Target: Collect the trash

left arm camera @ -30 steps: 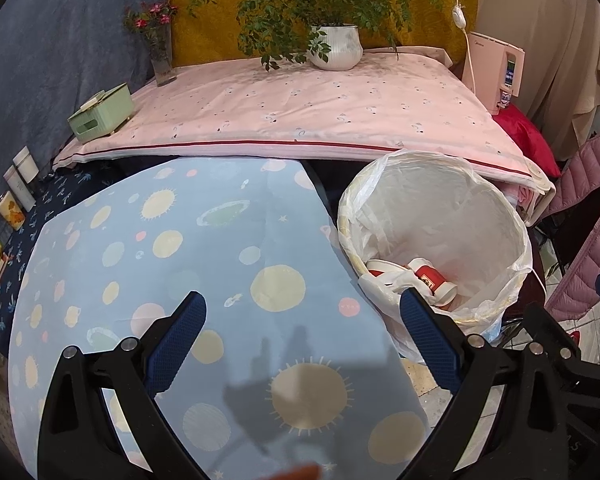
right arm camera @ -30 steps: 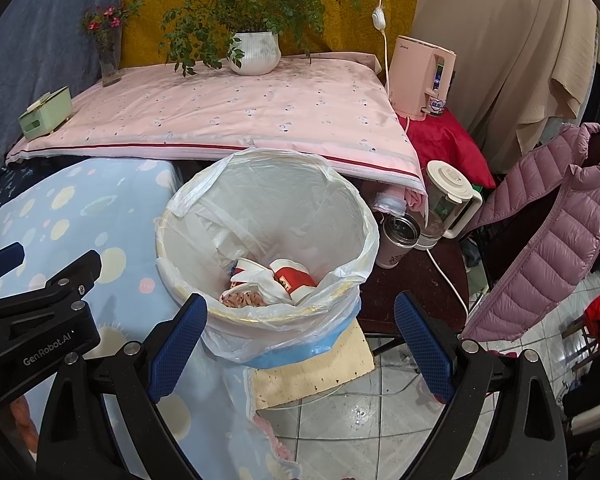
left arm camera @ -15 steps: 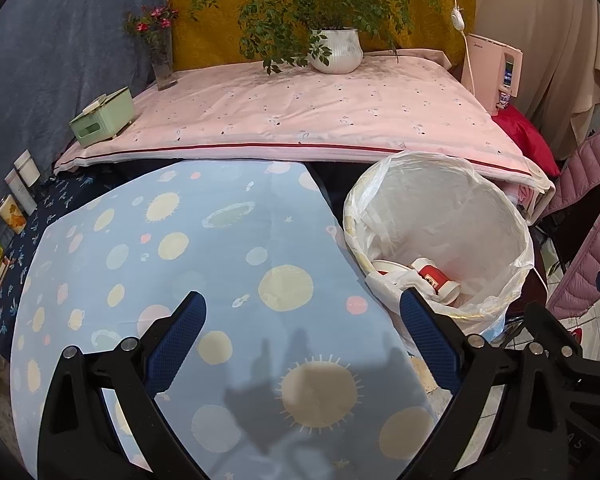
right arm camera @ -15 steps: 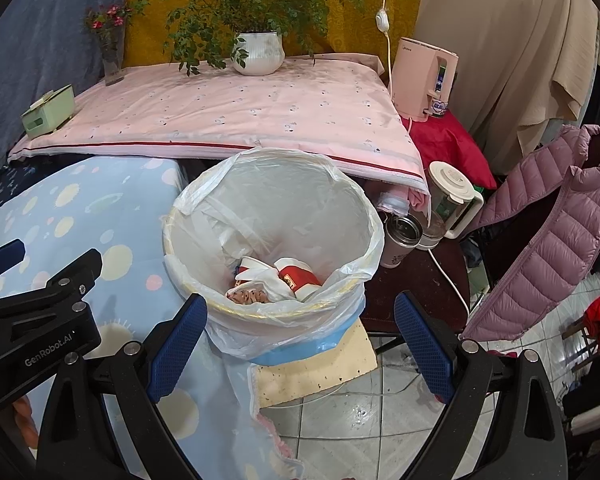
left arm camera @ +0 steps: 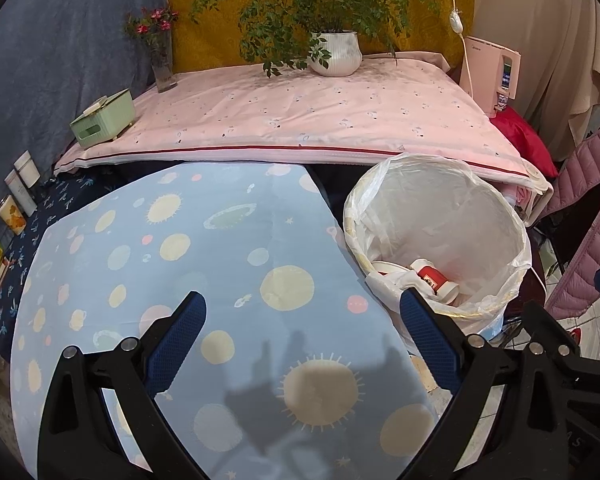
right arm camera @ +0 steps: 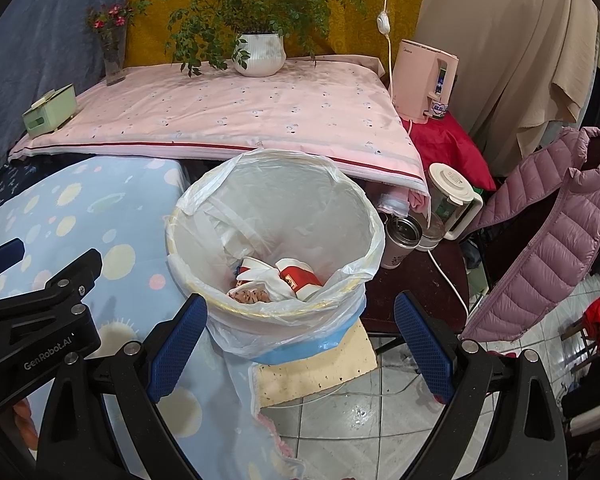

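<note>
While the bin (right arm camera: pixel 274 240) stands upright, mouth up, beside the blue surface (left arm camera: pixel 204 248), a red cup (right arm camera: pixel 300 276) lies tipped inside. Right tool (right arm camera: pixel 300 344) hovers before it, fingers apart, empty; left tool (left arm camera: pixel 300 340) likewise spread above the surface.

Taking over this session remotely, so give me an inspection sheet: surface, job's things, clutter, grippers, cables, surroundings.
Surface: blue spotted tablecloth, no trash seen on it.
Job's things: lined trash bin beside the table; red-and-white cup and crumpled wrappers inside.
Clutter: green tissue box, flower vase, potted plant on the pink cloth.
Grippers: left gripper open, empty, above the tablecloth; right gripper open, empty, near the bin.
Cables: white cord trailing from the kettle; switch cord hanging.
Surroundings: pink dispenser, purple jacket, tiled floor.
</note>
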### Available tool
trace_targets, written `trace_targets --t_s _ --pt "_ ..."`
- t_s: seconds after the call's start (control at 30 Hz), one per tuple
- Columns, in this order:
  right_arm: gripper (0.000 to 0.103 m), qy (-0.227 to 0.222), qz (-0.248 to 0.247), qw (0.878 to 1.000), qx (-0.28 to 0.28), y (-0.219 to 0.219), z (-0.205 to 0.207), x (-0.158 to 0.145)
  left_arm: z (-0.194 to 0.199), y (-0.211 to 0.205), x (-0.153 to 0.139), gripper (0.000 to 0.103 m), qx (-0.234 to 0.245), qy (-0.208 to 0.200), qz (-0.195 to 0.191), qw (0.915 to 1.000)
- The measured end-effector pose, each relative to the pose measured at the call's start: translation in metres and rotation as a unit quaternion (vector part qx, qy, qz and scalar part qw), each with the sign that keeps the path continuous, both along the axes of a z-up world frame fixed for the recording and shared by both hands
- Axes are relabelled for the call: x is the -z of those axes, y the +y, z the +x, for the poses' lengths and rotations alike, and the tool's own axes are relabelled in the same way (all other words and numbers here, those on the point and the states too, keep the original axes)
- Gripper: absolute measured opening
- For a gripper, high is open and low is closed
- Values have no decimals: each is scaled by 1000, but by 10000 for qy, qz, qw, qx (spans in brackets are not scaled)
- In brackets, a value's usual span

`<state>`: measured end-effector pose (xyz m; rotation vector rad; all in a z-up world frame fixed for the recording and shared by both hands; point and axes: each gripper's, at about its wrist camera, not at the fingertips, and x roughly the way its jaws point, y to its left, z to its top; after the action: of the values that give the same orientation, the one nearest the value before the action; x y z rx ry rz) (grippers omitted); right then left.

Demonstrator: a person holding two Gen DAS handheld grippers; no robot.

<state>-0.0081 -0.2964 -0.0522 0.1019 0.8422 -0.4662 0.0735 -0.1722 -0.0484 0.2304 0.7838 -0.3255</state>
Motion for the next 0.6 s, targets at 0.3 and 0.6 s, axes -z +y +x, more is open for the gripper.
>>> trace_targets --t_s 0.3,0.6 --pt "91 -1 -1 10000 -3 0 0 0 0 1 -1 93 -13 6 5 10000" --pt "91 4 -3 10000 5 -1 -1 -1 0 1 -3 93 -14 9 4 10000"
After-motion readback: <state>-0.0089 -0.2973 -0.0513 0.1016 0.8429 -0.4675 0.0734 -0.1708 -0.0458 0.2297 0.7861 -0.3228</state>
